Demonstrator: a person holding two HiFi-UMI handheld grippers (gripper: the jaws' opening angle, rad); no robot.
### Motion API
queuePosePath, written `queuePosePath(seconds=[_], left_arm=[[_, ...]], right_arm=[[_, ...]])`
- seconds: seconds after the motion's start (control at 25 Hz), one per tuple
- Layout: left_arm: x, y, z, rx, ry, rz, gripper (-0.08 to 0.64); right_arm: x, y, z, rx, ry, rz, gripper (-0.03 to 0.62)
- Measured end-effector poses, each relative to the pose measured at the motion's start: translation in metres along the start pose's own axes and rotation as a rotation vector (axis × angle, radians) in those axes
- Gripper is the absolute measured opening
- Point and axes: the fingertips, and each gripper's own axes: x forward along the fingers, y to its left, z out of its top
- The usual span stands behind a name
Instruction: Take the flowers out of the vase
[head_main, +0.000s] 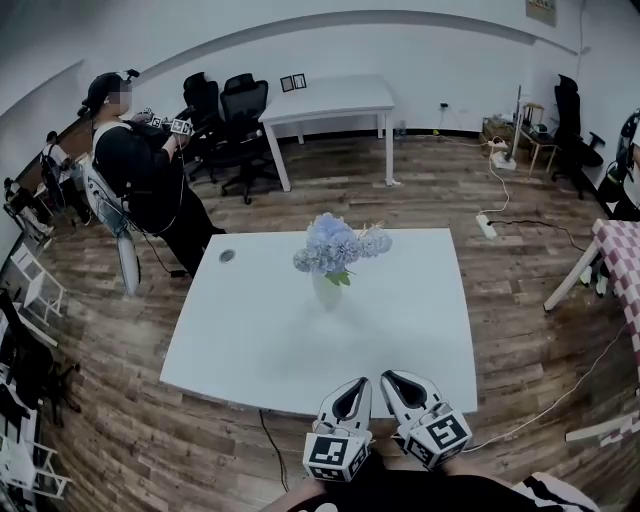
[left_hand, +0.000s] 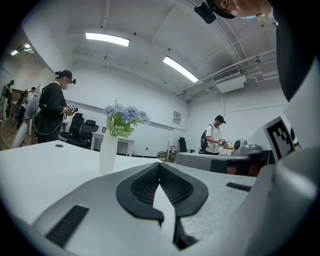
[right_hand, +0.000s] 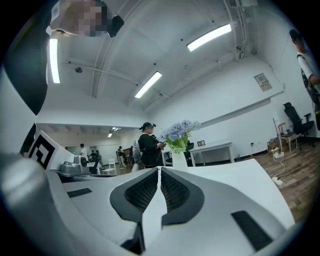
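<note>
A white vase with blue and pale flowers stands upright near the middle of the white table. Both grippers hover side by side at the table's near edge, well short of the vase. The left gripper is shut with nothing in it, and so is the right gripper. In the left gripper view the vase and flowers stand far ahead, left of the shut left gripper. In the right gripper view the flowers and vase rise just beyond the shut right gripper.
A person in black stands by the table's far left corner. A second white table and black office chairs are behind. Cables and a power strip lie on the wood floor to the right; a checkered cloth is at the right edge.
</note>
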Motion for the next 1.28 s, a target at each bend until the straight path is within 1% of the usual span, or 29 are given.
queuePosePath(seconds=[0.2,0.52,0.68,0.84,0.96,1.08,1.2,1.28], left_arm=[[0.021,0.027,0.011,0.007,0.003,-0.015,0.005],[0.047,0.065,0.022,0.012,-0.001,-0.041,0.005],[0.059,0.08,0.022,0.013,-0.004,-0.049,0.005],[0.065,0.086,0.018,0.004,0.014,-0.049,0.005],[0.069,0.089,0.023,-0.009,0.007,-0.042,0.005],[0.072,0.092,0.028,-0.011,0.001,-0.019,0.005],[0.075,0.098,0.034,-0.001,-0.001,0.002,0.005],[0.075,0.101,0.038,-0.011,-0.01,0.021,0.005]], right_arm=[[0.033,-0.014,0.008,0.006,-0.015,-0.021,0.031],[0.078,-0.023,0.013,-0.006,-0.019,-0.04,0.031],[0.093,-0.031,0.01,-0.005,-0.023,-0.054,0.031],[0.099,-0.031,0.004,0.003,-0.013,-0.056,0.031],[0.104,-0.034,0.01,-0.007,-0.012,-0.05,0.031],[0.107,-0.039,0.017,-0.007,-0.019,-0.038,0.031],[0.116,-0.044,0.025,-0.005,-0.024,-0.013,0.031],[0.122,-0.044,0.029,-0.01,-0.02,0.01,0.031]])
